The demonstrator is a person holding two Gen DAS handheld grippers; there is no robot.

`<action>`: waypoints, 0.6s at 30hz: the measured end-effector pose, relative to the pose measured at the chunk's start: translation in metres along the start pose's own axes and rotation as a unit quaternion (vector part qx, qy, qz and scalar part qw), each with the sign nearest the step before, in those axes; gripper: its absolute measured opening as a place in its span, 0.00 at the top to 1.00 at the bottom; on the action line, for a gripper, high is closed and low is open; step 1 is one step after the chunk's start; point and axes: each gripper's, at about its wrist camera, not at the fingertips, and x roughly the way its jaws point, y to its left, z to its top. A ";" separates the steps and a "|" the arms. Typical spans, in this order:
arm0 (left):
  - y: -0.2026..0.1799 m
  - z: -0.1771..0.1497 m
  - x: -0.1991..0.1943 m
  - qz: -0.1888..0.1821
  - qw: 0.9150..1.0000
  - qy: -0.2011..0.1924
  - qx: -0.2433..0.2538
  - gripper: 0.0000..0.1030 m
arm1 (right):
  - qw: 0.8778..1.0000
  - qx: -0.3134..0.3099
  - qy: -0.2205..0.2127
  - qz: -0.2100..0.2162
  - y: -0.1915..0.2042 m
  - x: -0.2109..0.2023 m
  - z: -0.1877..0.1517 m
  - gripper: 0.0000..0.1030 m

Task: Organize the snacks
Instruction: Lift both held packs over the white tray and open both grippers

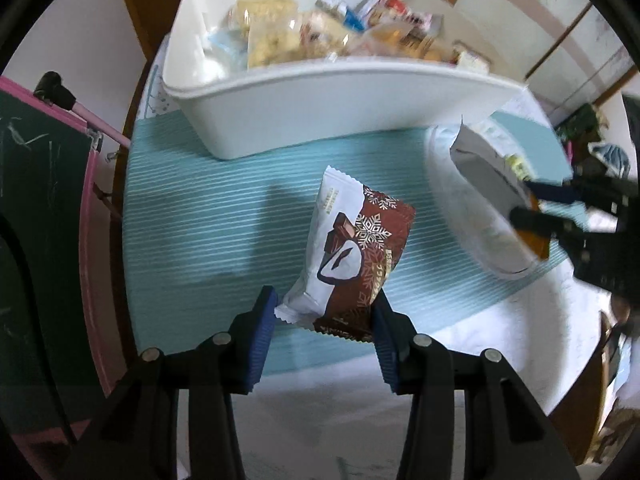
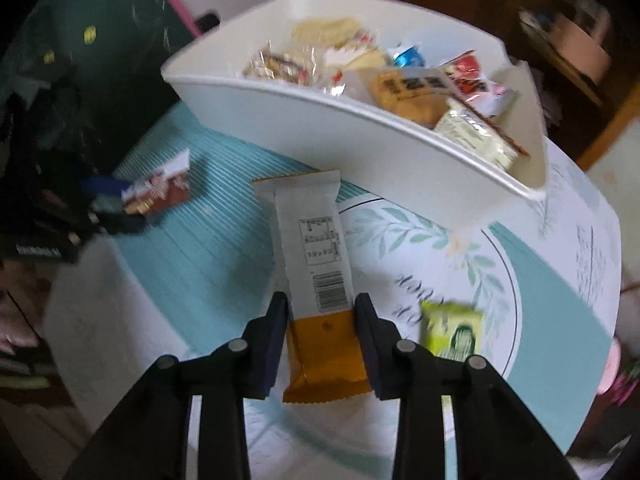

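Note:
A white bin [image 1: 320, 116] full of several wrapped snacks stands at the back of the table; it also shows in the right wrist view [image 2: 340, 136]. My left gripper [image 1: 326, 304] is shut on a brown-and-white snowflake snack packet [image 1: 356, 248] and holds it above the table. My right gripper [image 2: 321, 307] is shut on a white-and-orange snack bar [image 2: 316, 264], seen from its back. The right gripper with its bar shows at the right edge of the left wrist view [image 1: 532, 210]. The left gripper with its packet shows at the left of the right wrist view [image 2: 128, 204].
A teal striped mat [image 1: 208, 220] lies on the white patterned tablecloth [image 2: 540, 248]. A yellow-green snack packet [image 2: 452, 330] lies on the cloth to the right of my right gripper. A green chalkboard with a pink frame [image 1: 40, 220] stands at the left.

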 end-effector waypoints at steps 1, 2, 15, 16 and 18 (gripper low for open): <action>-0.004 -0.002 -0.011 -0.001 1.000 -0.011 -0.007 0.57 | 1.000 0.014 -0.011 0.005 0.002 -0.009 -0.004 0.67; -0.006 -0.003 -0.016 -0.002 1.000 -0.017 -0.011 0.57 | 0.999 0.030 -0.024 0.011 0.005 -0.019 -0.008 0.67; -0.050 0.026 -0.123 0.014 0.992 -0.108 -0.058 0.57 | 0.974 0.145 -0.169 0.033 0.016 -0.134 -0.009 0.67; -0.055 0.028 -0.130 0.017 0.991 -0.116 -0.058 0.57 | 0.973 0.148 -0.175 0.019 0.016 -0.144 -0.006 0.67; -0.062 0.040 -0.147 0.026 0.989 -0.134 -0.053 0.57 | 0.968 0.160 -0.193 0.011 0.012 -0.159 0.000 0.67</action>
